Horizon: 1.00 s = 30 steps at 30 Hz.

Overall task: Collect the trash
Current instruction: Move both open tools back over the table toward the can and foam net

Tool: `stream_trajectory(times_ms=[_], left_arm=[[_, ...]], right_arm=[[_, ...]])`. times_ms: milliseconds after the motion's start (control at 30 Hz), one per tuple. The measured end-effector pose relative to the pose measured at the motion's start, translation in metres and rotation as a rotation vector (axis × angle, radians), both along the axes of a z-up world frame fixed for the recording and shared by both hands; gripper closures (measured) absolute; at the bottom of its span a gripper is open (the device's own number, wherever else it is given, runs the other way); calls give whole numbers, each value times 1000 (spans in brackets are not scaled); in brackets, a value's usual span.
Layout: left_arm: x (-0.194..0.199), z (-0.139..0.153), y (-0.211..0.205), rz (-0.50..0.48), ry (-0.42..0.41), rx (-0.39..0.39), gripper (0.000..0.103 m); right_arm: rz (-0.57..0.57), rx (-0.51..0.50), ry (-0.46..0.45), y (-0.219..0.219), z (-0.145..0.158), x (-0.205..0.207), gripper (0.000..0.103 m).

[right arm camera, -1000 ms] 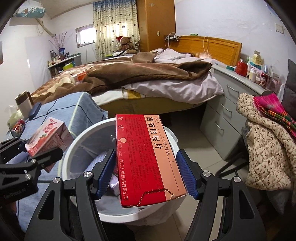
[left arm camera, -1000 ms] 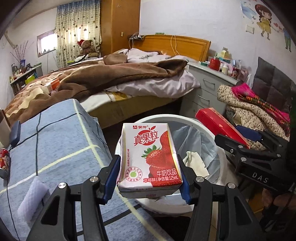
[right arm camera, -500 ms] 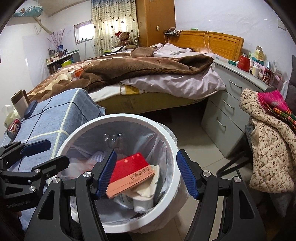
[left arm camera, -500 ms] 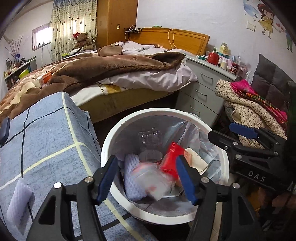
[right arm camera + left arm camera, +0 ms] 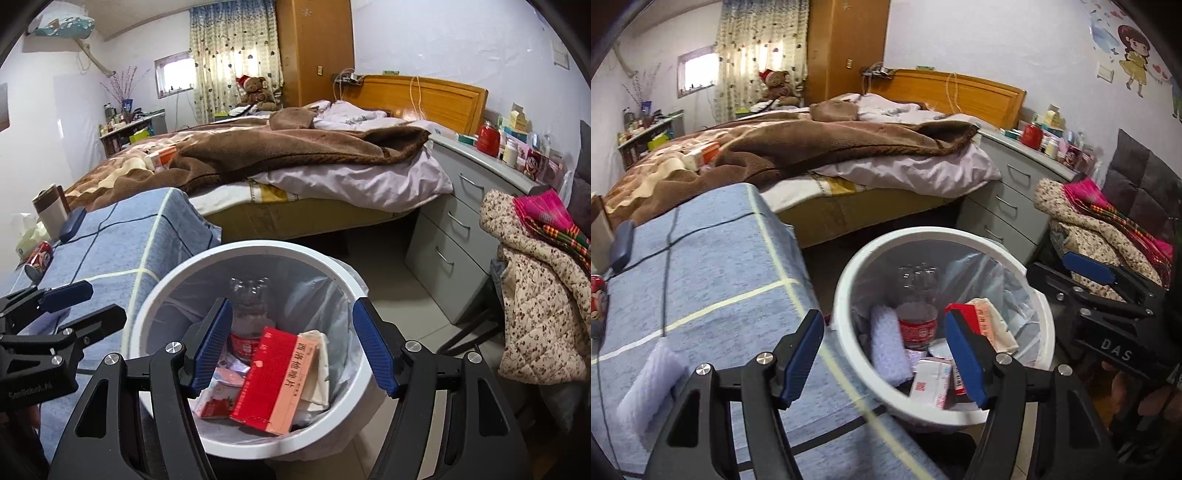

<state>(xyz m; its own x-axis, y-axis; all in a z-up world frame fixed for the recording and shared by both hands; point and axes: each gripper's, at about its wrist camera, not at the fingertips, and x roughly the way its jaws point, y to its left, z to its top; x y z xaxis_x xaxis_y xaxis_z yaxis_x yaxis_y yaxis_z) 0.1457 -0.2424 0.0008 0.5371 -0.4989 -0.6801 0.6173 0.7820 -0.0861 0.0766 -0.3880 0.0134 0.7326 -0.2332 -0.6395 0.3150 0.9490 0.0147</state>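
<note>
A white trash bin (image 5: pixel 849 280) (image 5: pixel 155 306) with a clear liner stands on the floor beside a table under a blue checked cloth (image 5: pixel 713 280). In it lie a red medicine box (image 5: pixel 273 376), a strawberry milk carton (image 5: pixel 929 384) (image 5: pixel 214 402), a clear plastic bottle (image 5: pixel 918 325) (image 5: pixel 247 317) and a white padded sheet (image 5: pixel 886 347). My left gripper (image 5: pixel 882 332) hangs open over the bin's near left rim, nothing between its fingers. My right gripper (image 5: pixel 291 314) stands open above the bin, empty too. A white padded piece (image 5: pixel 646 391) and a red can (image 5: pixel 38 258) lie on the cloth.
A bed with a brown blanket (image 5: pixel 295 147) fills the room behind the bin. Grey drawers (image 5: pixel 454 229) with jars on top stand to the right, with a chair piled with clothes (image 5: pixel 539 302) nearer. A cup (image 5: pixel 50 210), a dark pouch (image 5: pixel 72 223) and a cable sit on the cloth.
Both grippers let go of their loads: the milk carton left the left jaws and the red box left the right jaws, and both now lie in the bin. The left gripper shifted left.
</note>
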Motion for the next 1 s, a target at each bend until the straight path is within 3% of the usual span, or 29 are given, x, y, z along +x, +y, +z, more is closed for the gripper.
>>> stream_trajectory(times_ms=[400, 733, 1000], left_arm=[[-6, 15, 63, 97, -42, -36, 32], [-5, 21, 128, 237, -89, -27, 30], [1, 19, 190, 364, -81, -41, 30]], right_arm=[[70, -13, -40, 39, 9, -1, 34], [150, 14, -50, 78, 6, 9, 34], [249, 52, -20, 121, -4, 23, 34]])
